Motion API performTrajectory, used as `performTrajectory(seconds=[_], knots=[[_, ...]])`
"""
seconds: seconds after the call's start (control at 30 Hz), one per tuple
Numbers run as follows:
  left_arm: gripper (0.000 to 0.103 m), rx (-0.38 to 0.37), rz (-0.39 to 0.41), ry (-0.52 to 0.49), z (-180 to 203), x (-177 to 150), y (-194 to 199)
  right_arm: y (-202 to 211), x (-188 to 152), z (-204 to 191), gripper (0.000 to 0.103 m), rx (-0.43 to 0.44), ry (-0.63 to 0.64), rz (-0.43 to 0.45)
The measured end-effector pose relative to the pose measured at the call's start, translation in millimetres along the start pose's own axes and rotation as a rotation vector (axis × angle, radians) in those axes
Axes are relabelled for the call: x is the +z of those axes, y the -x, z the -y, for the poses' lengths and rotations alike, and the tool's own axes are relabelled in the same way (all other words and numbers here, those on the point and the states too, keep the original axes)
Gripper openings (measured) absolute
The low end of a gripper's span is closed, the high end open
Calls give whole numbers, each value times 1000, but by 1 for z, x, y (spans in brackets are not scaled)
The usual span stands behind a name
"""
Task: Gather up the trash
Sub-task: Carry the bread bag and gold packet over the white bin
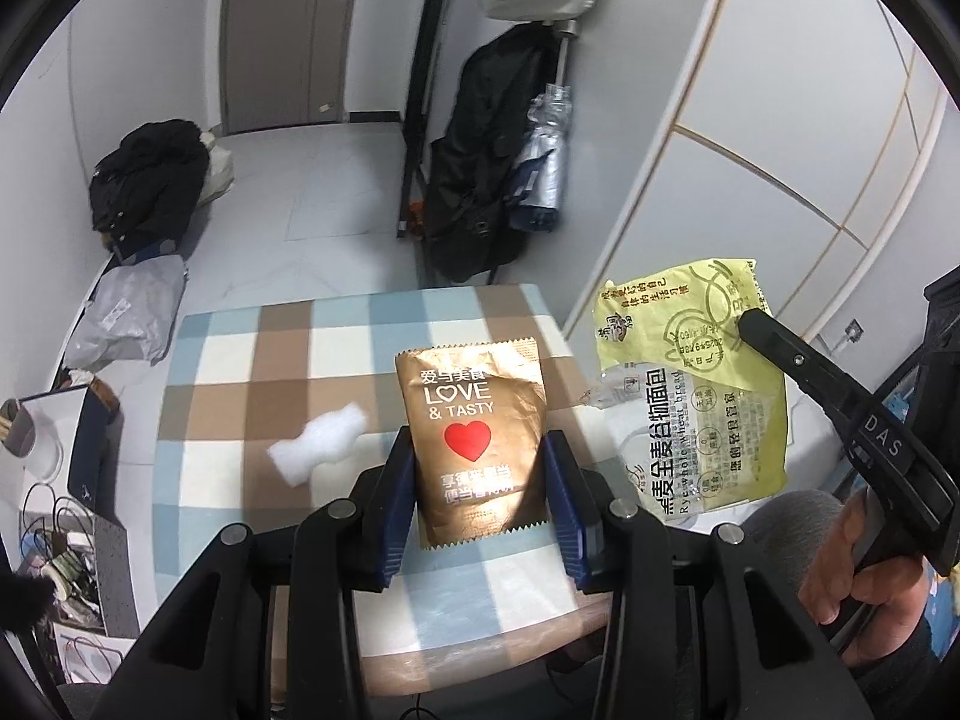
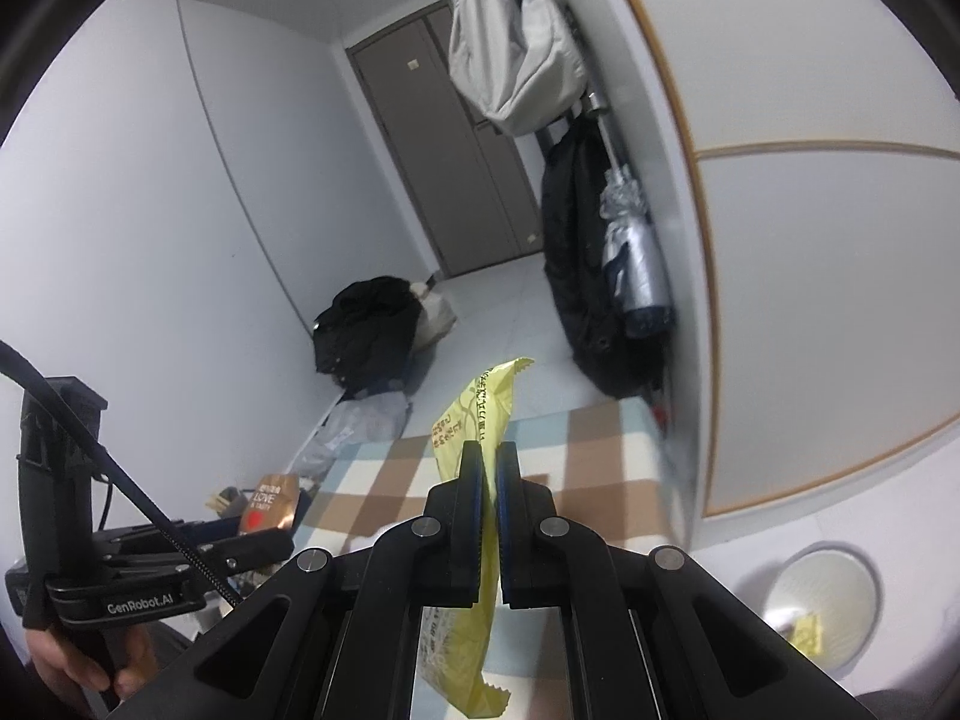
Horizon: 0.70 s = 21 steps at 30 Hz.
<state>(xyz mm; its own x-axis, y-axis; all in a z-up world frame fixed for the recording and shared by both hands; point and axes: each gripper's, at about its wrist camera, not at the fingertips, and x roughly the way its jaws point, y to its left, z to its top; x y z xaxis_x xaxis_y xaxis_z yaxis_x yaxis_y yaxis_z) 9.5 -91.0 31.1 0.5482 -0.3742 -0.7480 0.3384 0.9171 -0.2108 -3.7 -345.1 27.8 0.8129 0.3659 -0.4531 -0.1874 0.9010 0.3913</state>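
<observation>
2 wrappers: each is held in its own gripper above the checked table, 1 per hand.
Left gripper: partly open, with its blue pads pressed on the 2 side edges of the gold wrapper.
Gold wrapper position: it stands upright between the left fingers, its lower half between the pads, its top and the words "LOVE & TASTY" reaching past the tips; its serrated bottom edge hangs clear above the tablecloth.
Right gripper: closed down to a narrow slit on the yellow wrapper.
Yellow wrapper position: it is seen edge-on in the right wrist view, pinched between the right fingers, its upper end rising beyond the tips and its lower end trailing down behind the pads.
Yellow wrapper from the left wrist view: its flat printed face is seen to the right of the gold wrapper, off the table's right edge, with 1 black finger laid across its top.
White wad: it lies on the tablecloth, left of the left gripper, apart from both wrappers.
Bin: a pale round bin with a yellow scrap inside is seen low on the right in the right wrist view.
Hands: a hand is wrapped round the right gripper's handle; another hand grips the left one.
</observation>
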Motion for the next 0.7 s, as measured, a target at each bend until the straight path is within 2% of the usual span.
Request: performTrajectory(seconds=[0.17, 0.37, 0.7], knots=[[35, -12, 0, -38, 25, 7, -4, 20, 12, 21, 3, -12, -26, 36], [35, -80, -5, -60, 58, 21, -14, 43, 24, 48, 3, -43, -33, 73], [35, -193, -13, -147, 129, 50, -46, 78, 43, 121, 3, -167, -93, 116]])
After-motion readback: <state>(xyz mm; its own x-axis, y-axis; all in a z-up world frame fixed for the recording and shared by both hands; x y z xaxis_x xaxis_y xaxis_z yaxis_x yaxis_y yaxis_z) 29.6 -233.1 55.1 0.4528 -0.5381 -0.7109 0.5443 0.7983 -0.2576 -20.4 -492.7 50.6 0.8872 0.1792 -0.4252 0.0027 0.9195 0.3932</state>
